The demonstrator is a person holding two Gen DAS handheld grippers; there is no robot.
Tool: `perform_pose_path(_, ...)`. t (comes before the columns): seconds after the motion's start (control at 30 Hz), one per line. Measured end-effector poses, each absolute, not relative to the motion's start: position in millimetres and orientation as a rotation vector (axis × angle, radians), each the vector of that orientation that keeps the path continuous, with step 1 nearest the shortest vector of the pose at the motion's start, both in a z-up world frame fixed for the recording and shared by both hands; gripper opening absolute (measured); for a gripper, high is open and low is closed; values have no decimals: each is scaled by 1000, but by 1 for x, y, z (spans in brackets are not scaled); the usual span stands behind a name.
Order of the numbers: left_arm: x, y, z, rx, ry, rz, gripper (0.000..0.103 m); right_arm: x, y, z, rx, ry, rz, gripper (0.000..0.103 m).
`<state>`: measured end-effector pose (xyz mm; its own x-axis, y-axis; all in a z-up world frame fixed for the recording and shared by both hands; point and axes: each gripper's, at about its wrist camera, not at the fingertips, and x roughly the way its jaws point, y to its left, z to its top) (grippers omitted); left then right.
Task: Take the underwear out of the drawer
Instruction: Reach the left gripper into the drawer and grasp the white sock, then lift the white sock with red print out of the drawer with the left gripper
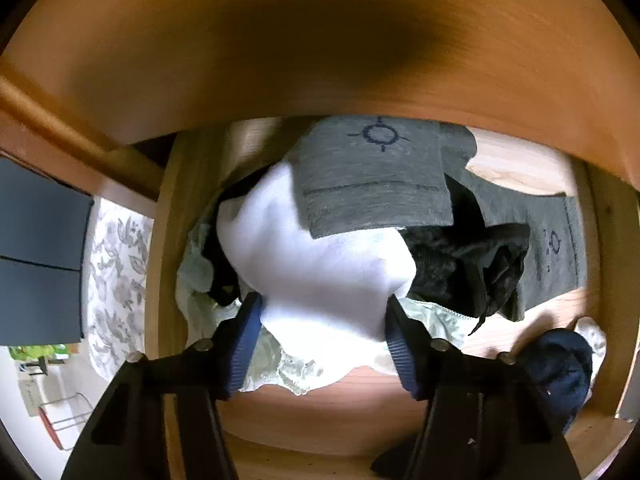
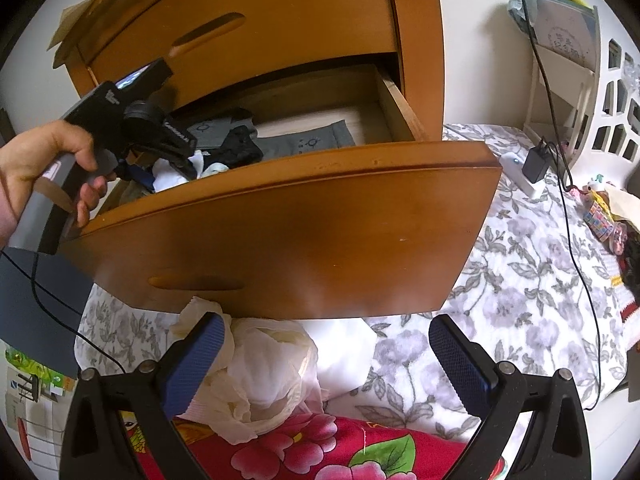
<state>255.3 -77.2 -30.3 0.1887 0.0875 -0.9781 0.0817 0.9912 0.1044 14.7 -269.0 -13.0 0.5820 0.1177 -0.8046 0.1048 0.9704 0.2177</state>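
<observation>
White underwear [image 1: 316, 264] seen in open drawer [image 2: 280, 220], bracketed by left gripper [image 1: 324, 316]; pads at both sides, firm grip not confirmed. Grey socks [image 1: 372, 176] laid beside. Right gripper [image 2: 324, 356] held wide open, empty, over pale garments [image 2: 256, 368] on bed [image 2: 520, 280].

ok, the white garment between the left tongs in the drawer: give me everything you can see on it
The white garment is a soft, plain, smooth-looking bundle, bunched into a rounded lump in the open wooden drawer. A folded grey cloth overlaps its top edge, black lacy fabric lies against one side, and pale green lace sits under it. The left tongs straddle its near end, both blue pads against the cloth, pointing steeply down.
</observation>
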Motion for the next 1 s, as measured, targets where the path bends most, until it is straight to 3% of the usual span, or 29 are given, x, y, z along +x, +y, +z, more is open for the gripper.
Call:
perform_pose_path(0.5,236,-27,-8,-45,1313,-58,19,9,-265,-5,236,936,4,103)
perform_pose_path(1.0,183,1,29,-110,1087,-52,13,1,-256,11,204,909,4,103)
